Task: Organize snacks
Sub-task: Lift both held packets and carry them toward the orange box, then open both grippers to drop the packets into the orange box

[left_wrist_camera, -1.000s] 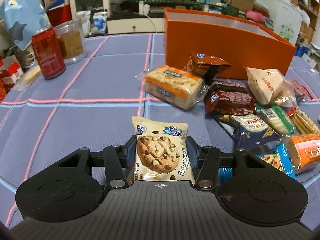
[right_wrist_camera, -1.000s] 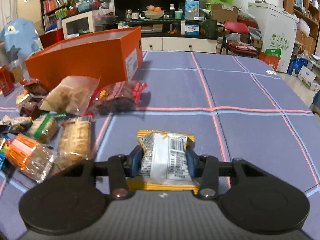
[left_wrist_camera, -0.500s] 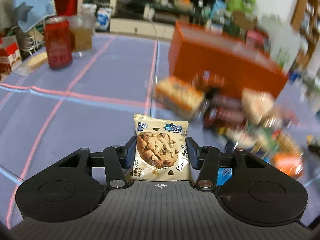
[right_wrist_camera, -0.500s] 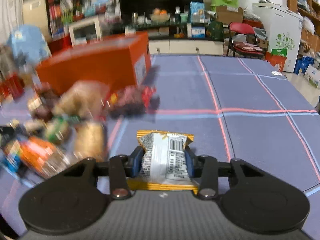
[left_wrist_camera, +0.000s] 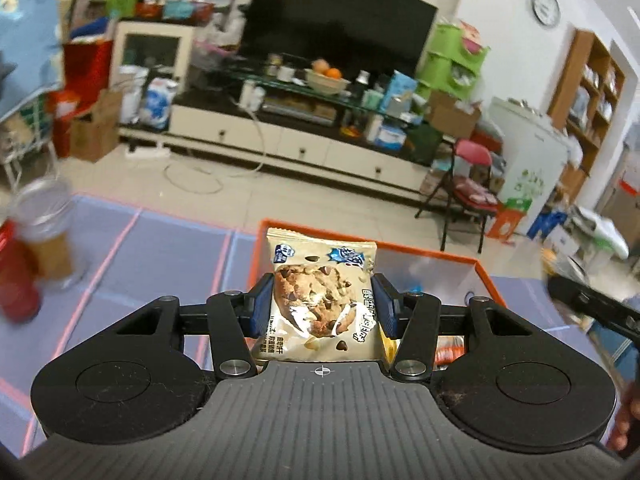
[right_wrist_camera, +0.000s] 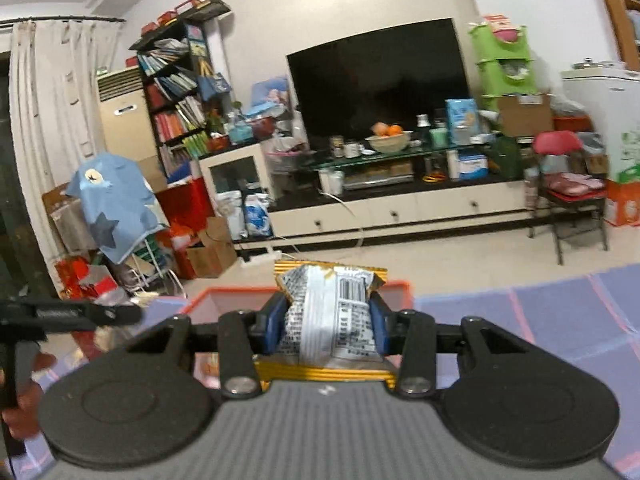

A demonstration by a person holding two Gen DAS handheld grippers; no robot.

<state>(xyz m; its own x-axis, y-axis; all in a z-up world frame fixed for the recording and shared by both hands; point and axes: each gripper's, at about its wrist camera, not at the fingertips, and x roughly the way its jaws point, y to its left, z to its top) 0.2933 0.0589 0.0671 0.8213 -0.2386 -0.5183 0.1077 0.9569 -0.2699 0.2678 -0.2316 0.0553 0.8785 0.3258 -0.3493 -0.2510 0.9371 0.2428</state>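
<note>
Both packets are being carried toward the box, so the step in hand is the transfer, with the drop not yet made. The left hand-held gripper is grasping a cookie packet, its blue pads pressing on either side of the wrapper so that the packet is standing upright between them. Beyond it, at twelve o'clock in the left wrist view, the orange box is lying open on the table, its pale inside showing past the packet toward two o'clock. A glass jar and a red can are standing blurred near nine o'clock, well apart from the box.

The right hand-held gripper is likewise clenching a snack packet, the silver side with a barcode facing the camera and a gold crimped edge showing at top and bottom. The orange box is showing just behind it, its rim running from eleven to one o'clock.

Each hand-held gripper is appearing at the edge of the other's view, which suggests the two are travelling side by side. The next move, in my judgement, is calling for each packet to be brought over the open box, clear of the rim, and lowered before the pads let go. Keeping the two hands apart over the opening looks important, lest one packet knock the other.
</note>
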